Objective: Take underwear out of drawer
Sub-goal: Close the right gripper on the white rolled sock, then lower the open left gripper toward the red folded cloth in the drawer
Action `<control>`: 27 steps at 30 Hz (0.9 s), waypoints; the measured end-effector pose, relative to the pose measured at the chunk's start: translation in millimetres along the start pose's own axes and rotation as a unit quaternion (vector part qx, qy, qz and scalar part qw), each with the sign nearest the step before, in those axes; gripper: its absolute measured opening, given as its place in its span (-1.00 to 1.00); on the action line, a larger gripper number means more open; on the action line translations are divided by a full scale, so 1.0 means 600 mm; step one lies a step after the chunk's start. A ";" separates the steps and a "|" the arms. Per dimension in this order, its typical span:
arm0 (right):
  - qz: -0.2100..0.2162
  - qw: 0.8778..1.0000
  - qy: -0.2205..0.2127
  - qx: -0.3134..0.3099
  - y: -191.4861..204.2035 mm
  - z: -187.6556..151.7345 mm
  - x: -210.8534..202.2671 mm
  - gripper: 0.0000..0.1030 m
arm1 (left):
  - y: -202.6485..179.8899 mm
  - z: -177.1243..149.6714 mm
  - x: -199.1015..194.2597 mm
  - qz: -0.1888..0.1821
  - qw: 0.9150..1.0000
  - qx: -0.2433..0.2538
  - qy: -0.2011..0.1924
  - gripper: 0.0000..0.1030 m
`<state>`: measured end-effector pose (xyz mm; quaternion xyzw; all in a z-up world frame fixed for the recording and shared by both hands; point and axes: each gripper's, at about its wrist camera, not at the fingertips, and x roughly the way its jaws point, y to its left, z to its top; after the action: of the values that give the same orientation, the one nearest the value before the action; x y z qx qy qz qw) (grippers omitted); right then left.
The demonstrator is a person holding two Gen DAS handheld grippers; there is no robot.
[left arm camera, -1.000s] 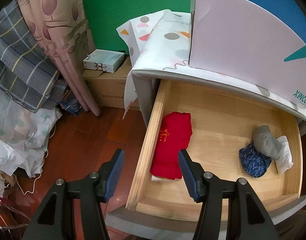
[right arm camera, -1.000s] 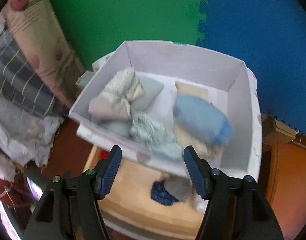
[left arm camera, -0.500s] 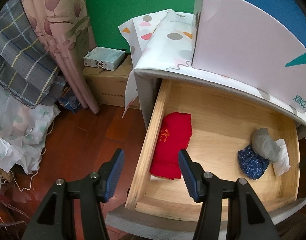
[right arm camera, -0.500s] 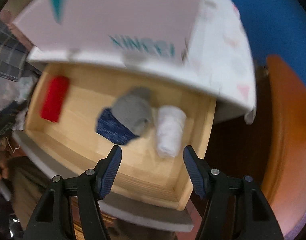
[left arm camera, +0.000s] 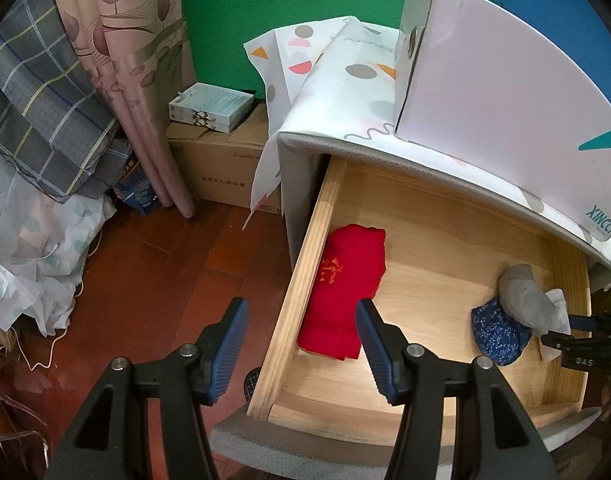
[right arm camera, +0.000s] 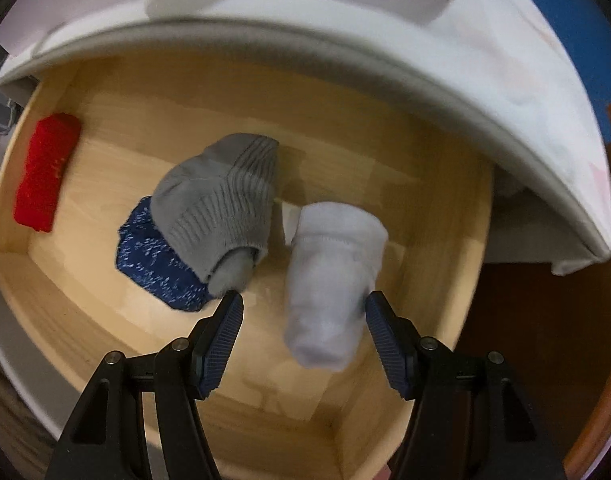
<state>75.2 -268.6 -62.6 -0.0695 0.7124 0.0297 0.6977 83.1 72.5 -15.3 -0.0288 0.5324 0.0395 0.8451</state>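
The wooden drawer (left arm camera: pixel 301 280) (right arm camera: pixel 105 92) stands pulled out. Folded red underwear (left arm camera: pixel 345 292) (right arm camera: pixel 45 172) lies along its left wall. At the right lie a grey rolled sock (left arm camera: pixel 525 300) (right arm camera: pixel 221 200), a blue speckled bundle (left arm camera: pixel 493 336) (right arm camera: pixel 153 256) under it, and a white rolled sock (left arm camera: pixel 557 308) (right arm camera: pixel 329 280). My left gripper (left arm camera: pixel 301 344) hangs open above the drawer's left front corner, holding nothing. My right gripper (right arm camera: pixel 303 336) (left arm camera: pixel 581 328) points down into the drawer, open, its fingers either side of the white roll without pressing it.
A white storage box (left arm camera: pixel 505 80) sits on the patterned cloth (left arm camera: pixel 345 80) over the cabinet top. Left of the cabinet are a cardboard carton (left arm camera: pixel 221 164) with a small box (left arm camera: pixel 209 108) on it, curtains (left arm camera: pixel 125 60), piled bedding (left arm camera: pixel 37 120) and bare wooden floor (left arm camera: pixel 165 280).
My right gripper dropped from above the white storage box down into the drawer, closing in on the white and grey rolls. The left gripper stayed nearly still.
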 end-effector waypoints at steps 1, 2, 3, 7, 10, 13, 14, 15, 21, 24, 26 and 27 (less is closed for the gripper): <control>-0.007 1.000 0.001 -0.004 0.001 0.002 0.006 0.18 | 0.000 0.000 0.000 0.000 1.000 0.000 0.000 0.10; -0.010 1.000 0.002 -0.008 0.002 0.003 0.010 0.18 | 0.000 0.000 0.000 -0.001 1.000 0.000 0.000 0.10; -0.012 1.000 0.003 -0.010 0.002 0.005 0.014 0.18 | 0.000 0.000 -0.001 -0.001 1.000 0.000 0.000 0.10; -0.027 0.999 0.006 -0.020 0.001 0.006 0.028 0.21 | 0.000 0.000 0.000 -0.001 1.000 -0.001 0.001 0.10; -0.031 0.999 0.007 -0.018 -0.001 0.008 0.035 0.21 | -0.001 0.001 0.000 -0.002 1.000 -0.002 0.002 0.10; -0.041 0.999 0.004 -0.031 0.005 0.008 0.038 0.21 | -0.001 0.001 0.000 -0.002 1.000 -0.001 0.003 0.10; -0.045 0.998 0.005 -0.035 0.008 0.007 0.039 0.21 | -0.001 0.001 0.000 -0.002 1.000 -0.002 0.002 0.10; -0.049 0.998 0.006 -0.040 0.016 0.009 0.042 0.20 | -0.001 0.001 0.000 -0.002 1.000 -0.002 0.002 0.10; -0.058 0.997 0.007 -0.053 0.055 0.006 0.047 -0.12 | -0.002 -0.001 -0.001 -0.001 1.000 -0.002 0.002 0.10; -0.054 0.997 0.009 -0.061 0.059 0.004 0.043 -0.12 | 0.000 0.000 -0.001 -0.001 1.000 -0.001 0.002 0.10; -0.057 0.996 0.011 -0.067 0.064 0.002 0.044 -0.12 | -0.001 0.000 -0.001 -0.001 1.000 -0.002 0.002 0.10; -0.059 0.996 0.013 -0.069 0.066 0.001 0.045 -0.12 | -0.001 -0.001 -0.001 -0.001 1.000 -0.002 0.002 0.10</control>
<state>69.7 -230.8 -91.6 -0.1600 0.7122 0.0365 0.6825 82.6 71.8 -14.8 -0.0311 0.5340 0.0399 0.8440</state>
